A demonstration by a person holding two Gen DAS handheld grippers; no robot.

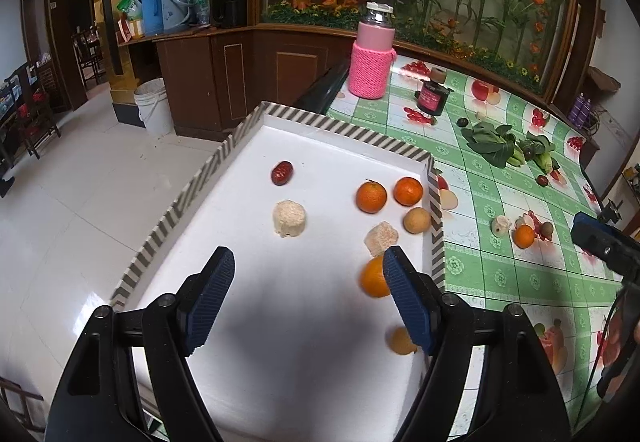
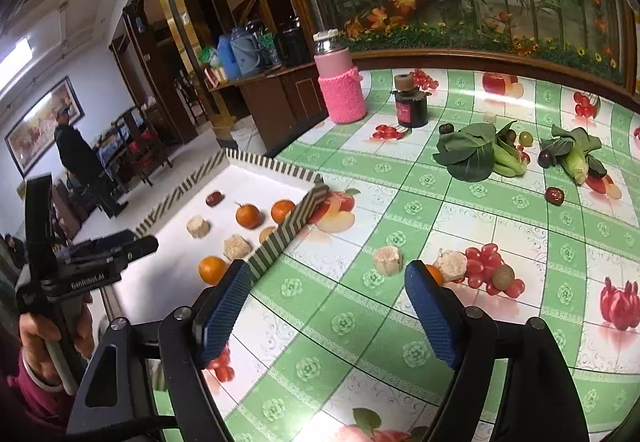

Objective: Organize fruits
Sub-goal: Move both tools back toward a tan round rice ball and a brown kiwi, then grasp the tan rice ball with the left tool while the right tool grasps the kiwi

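A white tray [image 1: 348, 130] with a striped rim holds three oranges [image 1: 371, 196], a red date [image 1: 282, 173], two beige cakes [image 1: 289, 218] and two tan round fruits [image 1: 417, 220]. My left gripper [image 1: 308, 266] hangs open above the tray, nothing between its fingers. My right gripper [image 2: 328, 278] is open over the green tablecloth beside the tray rim [image 2: 280, 242], also with nothing in it. Ahead of it lie two beige cakes [image 2: 387, 260], an orange [image 2: 434, 274] half hidden by the right finger, and a brown fruit [image 2: 503, 277]. A red date [image 2: 555, 196] lies farther back.
Leafy greens [image 2: 472, 154] with small dark fruits lie at the table's back right. A pink bottle [image 2: 340, 90] and a dark jar [image 2: 410, 108] stand at the back. The tray sits at the table's left edge, over the floor. A person [image 2: 76, 158] stands far left.
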